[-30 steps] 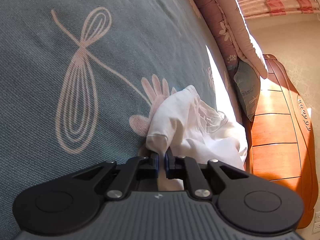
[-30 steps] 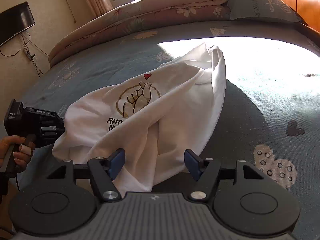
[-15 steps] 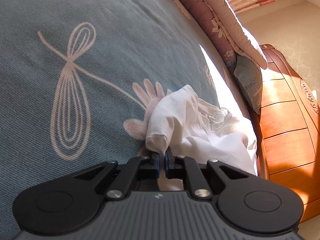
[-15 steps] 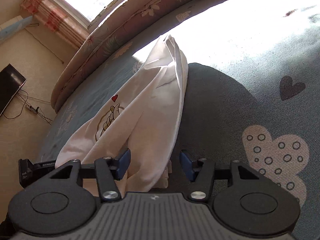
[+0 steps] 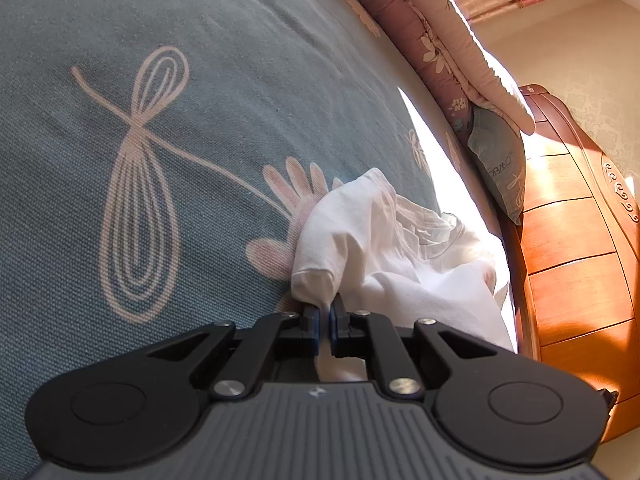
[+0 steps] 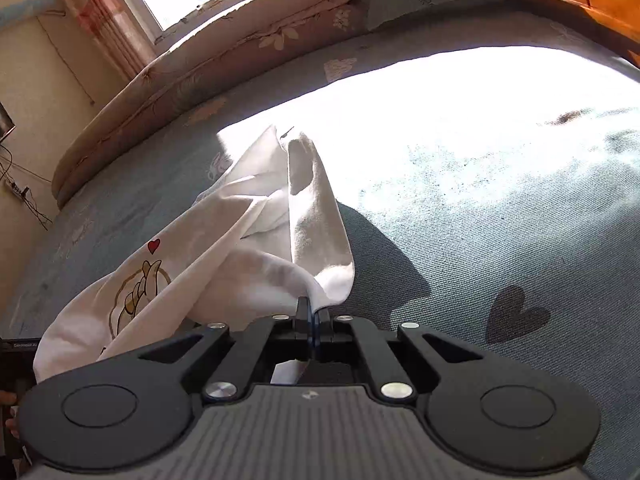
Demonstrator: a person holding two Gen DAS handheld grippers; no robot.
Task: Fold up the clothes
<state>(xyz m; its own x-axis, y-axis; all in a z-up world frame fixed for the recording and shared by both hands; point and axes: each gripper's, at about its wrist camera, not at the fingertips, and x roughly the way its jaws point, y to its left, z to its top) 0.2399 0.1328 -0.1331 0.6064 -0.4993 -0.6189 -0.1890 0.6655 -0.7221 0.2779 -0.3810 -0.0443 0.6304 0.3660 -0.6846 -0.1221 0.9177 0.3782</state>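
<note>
Both grippers clamped on a white T-shirt on the bed

The left gripper (image 5: 327, 314) has its jaws together on a bunched edge of the white T-shirt (image 5: 400, 256); the right gripper (image 6: 312, 312) is clamped on another edge. The shirt lies crumpled across the blue patterned bedspread (image 6: 500, 240), its finger-heart print (image 6: 140, 292) at near left.

The left claw (image 5: 327, 322) was clamped on an edge of the white shirt (image 5: 384, 256), which lay bunched on the blue bedspread (image 5: 208, 92) over a pink flower print. Beyond lay a folded quilt (image 5: 432, 36), a pillow (image 5: 500, 164) and the wooden headboard (image 5: 576, 260).
</note>
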